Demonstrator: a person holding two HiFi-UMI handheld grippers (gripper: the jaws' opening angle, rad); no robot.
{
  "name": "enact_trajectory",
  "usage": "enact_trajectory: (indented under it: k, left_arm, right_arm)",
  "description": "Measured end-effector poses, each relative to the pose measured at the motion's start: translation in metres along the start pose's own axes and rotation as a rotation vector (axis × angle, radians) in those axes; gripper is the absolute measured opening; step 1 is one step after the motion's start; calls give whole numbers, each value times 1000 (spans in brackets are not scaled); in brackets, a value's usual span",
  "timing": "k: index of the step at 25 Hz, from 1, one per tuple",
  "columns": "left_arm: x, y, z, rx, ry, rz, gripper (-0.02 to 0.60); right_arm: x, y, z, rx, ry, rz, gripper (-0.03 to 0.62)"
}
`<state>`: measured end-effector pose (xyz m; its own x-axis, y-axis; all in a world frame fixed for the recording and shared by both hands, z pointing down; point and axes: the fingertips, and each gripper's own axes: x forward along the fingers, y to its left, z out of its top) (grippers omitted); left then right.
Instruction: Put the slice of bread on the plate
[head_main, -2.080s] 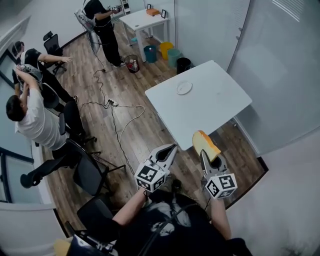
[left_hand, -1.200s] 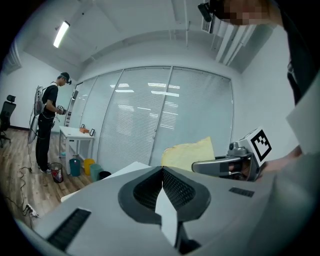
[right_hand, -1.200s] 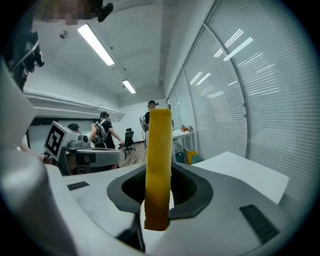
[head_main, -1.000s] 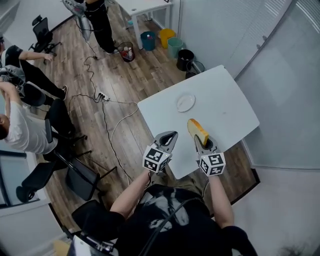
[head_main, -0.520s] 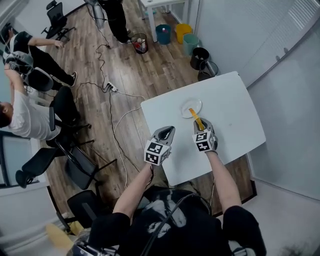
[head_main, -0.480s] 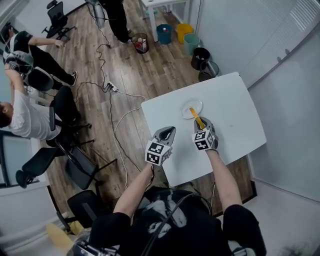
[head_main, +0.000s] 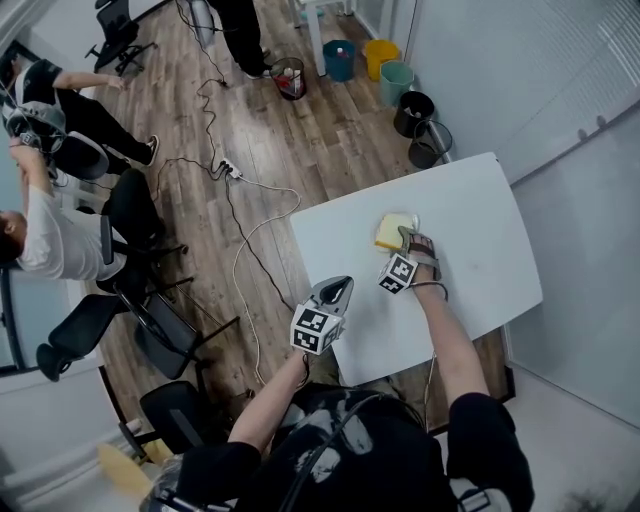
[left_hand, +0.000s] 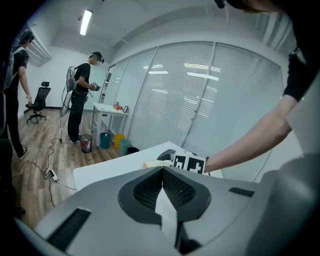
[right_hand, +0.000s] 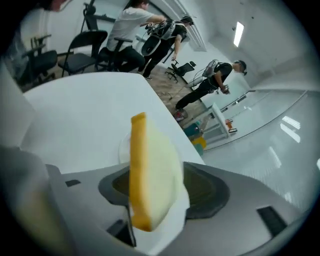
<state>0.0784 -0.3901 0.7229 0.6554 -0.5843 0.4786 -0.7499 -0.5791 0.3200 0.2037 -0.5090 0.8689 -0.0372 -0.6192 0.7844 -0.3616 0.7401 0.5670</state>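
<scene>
Yellow-crusted white bread slice (right_hand: 150, 170) sits loose between my right gripper's (head_main: 404, 240) jaws, which have just been opening, over the round white plate (right_hand: 122, 149) just past them. Left gripper's (head_main: 338, 288) jaws are pressed together, empty. If the slice clings to one jaw, pulling back could drag it onto the white desk (head_main: 470, 240).

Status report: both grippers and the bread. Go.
Left hand-held gripper shut, empty. Right hand-held gripper jaws just opened further, slice of bread loose between them. Bread over the plate, contact unclear. Nothing in the way.
</scene>
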Motion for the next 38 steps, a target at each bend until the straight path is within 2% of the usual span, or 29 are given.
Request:
enact_trajectory:
  k: [1,2,6,10,14,17,18,19,21,23,27,30,33,38]
  left_arm:
    - [-2,2,-2,-8,2,0,8]
    - [-3,4,-3,-14,2,-2,8]
    - [1,2,-2,-17,2,-21,8]
    - [5,-4,0,-13,13,-52,8]
    - [1,-7,3,-4,4,-71,8]
    - [-3,-9,11,11,-23,-75,8]
    - [-5,-10,15,19,-33,-72,8]
    - [-7,-11,20,26,-42,-69,8]
    - [-12,-16,31,43,-62,-77,8]
    - [-18,-28,45,77,-84,-97,8]
    - [-39,-56,75,147,-145,-136,8]
    - [-56,-75,98,172,-200,-154,8]
    - [-74,-94,114,172,-241,-169,8]
    - [-104,-124,127,213,-298,-198,8]
  right_arm:
    - [2,7,1,30,-3,49,294]
    - [1,13,3,68,-1,93,319]
    - [1,29,-10,146,19,170,321]
    - [-17,44,-20,215,5,228,365]
    - [-34,36,-23,329,-24,175,365]
    - [-72,22,-18,528,-126,138,365]
    - [-90,17,-17,615,-170,135,357]
    - [-111,12,-17,704,-215,125,283]
    - [-156,-1,-19,860,-292,77,183]
    - [-203,-15,-26,974,-357,4,117]
    - [-288,-37,-42,1150,-482,-128,50]
    - [-337,-47,-50,1213,-556,-199,44]
    - [-374,-52,-50,1244,-616,-232,44]
    - [-417,-48,-39,1223,-703,-271,25]
